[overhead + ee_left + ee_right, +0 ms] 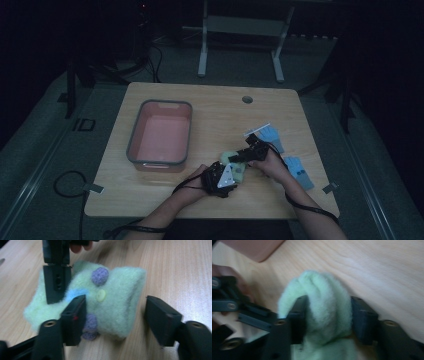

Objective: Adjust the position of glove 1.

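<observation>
A fuzzy pale green cloth piece (117, 297) with purple pom-poms and a yellow button lies on the wooden table (215, 107), near its front middle (239, 173). My right gripper (329, 312) is shut on a bunched fold of it (324, 302), and in the left gripper view its jaws pinch the cloth's far left end. My left gripper (116, 312) is open: its jaws stand either side of the cloth's near end, the left one against the fabric, the right one apart from it. In the high view both grippers, left (231, 169) and right (243, 156), meet over the cloth.
A pink bin with a grey rim (134, 135) stands on the table's left half. Two light blue cloth pieces (271, 135) (300, 172) lie to the right of the hands. A round cable hole (247, 99) sits near the table's far edge.
</observation>
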Action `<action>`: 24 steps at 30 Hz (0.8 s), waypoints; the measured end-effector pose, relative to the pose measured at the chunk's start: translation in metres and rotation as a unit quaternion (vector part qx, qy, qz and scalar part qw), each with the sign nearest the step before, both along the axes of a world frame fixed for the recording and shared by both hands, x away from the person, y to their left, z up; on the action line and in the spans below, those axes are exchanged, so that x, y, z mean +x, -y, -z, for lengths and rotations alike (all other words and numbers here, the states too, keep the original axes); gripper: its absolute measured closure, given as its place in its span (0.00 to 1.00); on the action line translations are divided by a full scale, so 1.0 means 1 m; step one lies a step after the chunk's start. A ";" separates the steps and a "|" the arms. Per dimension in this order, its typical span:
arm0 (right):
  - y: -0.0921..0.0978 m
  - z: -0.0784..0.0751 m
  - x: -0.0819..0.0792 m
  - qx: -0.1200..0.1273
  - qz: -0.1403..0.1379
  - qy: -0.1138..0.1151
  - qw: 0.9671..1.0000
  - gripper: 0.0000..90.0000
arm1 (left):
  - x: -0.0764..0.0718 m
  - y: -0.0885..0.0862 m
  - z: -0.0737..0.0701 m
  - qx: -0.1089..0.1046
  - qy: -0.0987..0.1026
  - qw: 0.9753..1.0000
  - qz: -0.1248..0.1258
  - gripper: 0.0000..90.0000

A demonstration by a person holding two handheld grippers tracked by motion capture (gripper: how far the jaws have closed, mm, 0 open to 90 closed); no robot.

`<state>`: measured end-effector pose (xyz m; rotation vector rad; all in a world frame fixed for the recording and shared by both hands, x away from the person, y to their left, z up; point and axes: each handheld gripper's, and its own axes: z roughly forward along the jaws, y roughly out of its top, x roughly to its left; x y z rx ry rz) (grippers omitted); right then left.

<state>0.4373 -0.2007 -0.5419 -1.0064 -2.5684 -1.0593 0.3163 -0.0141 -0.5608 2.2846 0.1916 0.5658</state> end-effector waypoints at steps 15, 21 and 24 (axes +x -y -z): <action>-0.003 -0.025 -0.009 0.000 -0.005 0.033 0.999 0.78 | 0.007 -0.002 -0.030 0.025 -0.009 1.000 0.010 0.79; -0.003 -0.040 -0.008 0.011 -0.002 0.037 0.999 0.78 | 0.009 -0.005 -0.048 0.028 -0.007 1.000 0.012 0.80; -0.004 -0.048 -0.008 0.016 -0.002 0.042 0.999 0.78 | 0.009 -0.008 -0.056 0.030 -0.001 0.999 0.012 0.80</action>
